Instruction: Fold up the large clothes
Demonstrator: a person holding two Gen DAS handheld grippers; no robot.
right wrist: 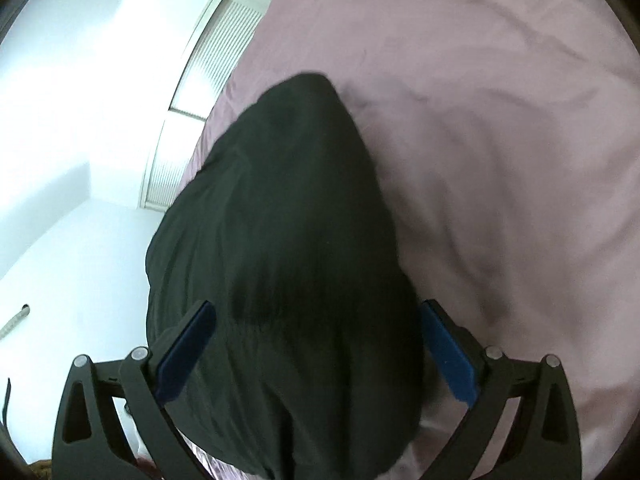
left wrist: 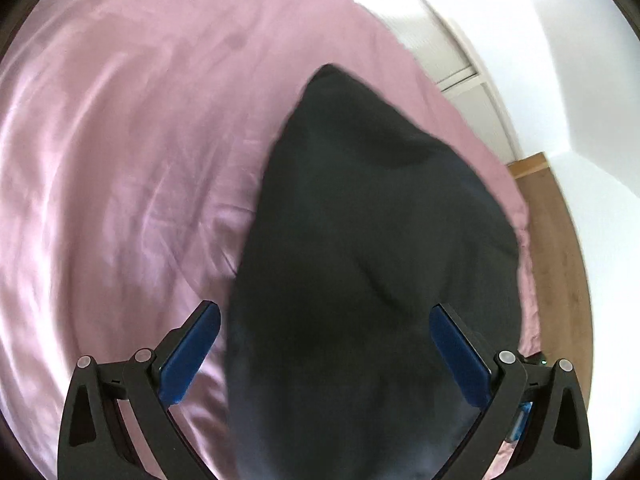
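Dark garment [left wrist: 372,240] fills the foreground of the left wrist view, running up between the fingers of the left gripper [left wrist: 325,320] and tapering to a point farther out on the pink bedsheet [left wrist: 120,160]. Left gripper's blue pads [left wrist: 188,360] stand wide apart — released, nothing pinched; the left pad sits just beside the cloth edge over the sheet, the right pad lies over the cloth itself. Whether either pad touches the fabric cannot be told.

Right wrist view: same dark garment [right wrist: 288,260] passes between the fingers of the right gripper [right wrist: 316,316], again narrowing to a rounded tip on the pink bedsheet [right wrist: 500,140]. Fingers spread wide, not clamped — the left blue pad [right wrist: 184,356] lies over the cloth, the right pad is at the cloth's right edge, partly covered by it.

Garment lies near one side of the bed in both views. Sheet is wrinkled, with shallow creases. Beyond the bed edge: white wall [left wrist: 560,60], a white panelled door or wardrobe front [right wrist: 224,64], and a strip of wooden floor [left wrist: 560,260]. Both frames show some motion blur.
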